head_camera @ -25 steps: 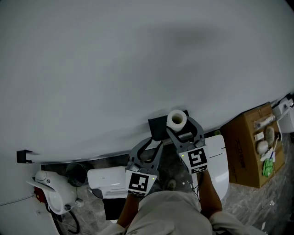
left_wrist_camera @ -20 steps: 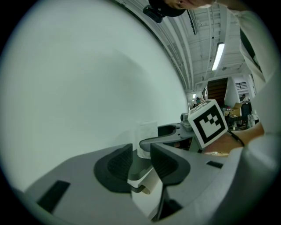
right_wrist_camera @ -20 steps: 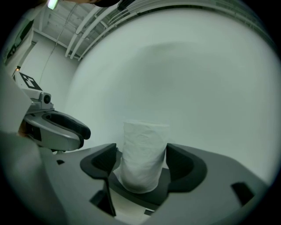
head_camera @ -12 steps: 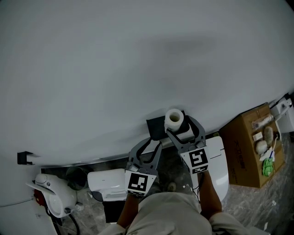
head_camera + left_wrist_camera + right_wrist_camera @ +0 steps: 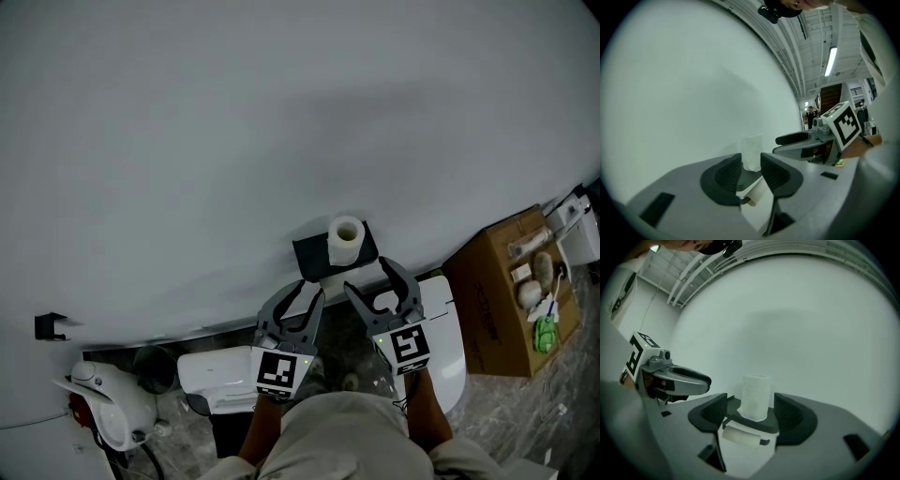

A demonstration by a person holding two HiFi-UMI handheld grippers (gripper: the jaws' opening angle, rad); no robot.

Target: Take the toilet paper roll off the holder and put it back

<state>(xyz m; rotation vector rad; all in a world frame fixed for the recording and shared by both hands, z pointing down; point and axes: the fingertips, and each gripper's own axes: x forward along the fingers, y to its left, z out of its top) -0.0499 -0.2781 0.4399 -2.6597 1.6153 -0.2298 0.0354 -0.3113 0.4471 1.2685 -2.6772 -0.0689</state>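
Backing off the roll (image 5: 345, 239) left standing on the holder (image 5: 313, 255), right tongs (image 5: 367, 276) gape empty, just narrowing; left tongs (image 5: 311, 289) released.

The toilet paper roll (image 5: 346, 239) is plain white against the black holder (image 5: 314, 255). The wall (image 5: 281, 112) behind them is an even pale grey with no pattern. The left hand-held gripper (image 5: 309, 291) is mid-grey with black ribbed pads (image 5: 724, 174). Its cube carries a black-and-white square marker (image 5: 280, 372). The toilet (image 5: 448, 328) is white, the cardboard box (image 5: 497, 309) brown, the floor (image 5: 511, 422) mottled grey stone, and the person's trousers (image 5: 347, 436) beige.
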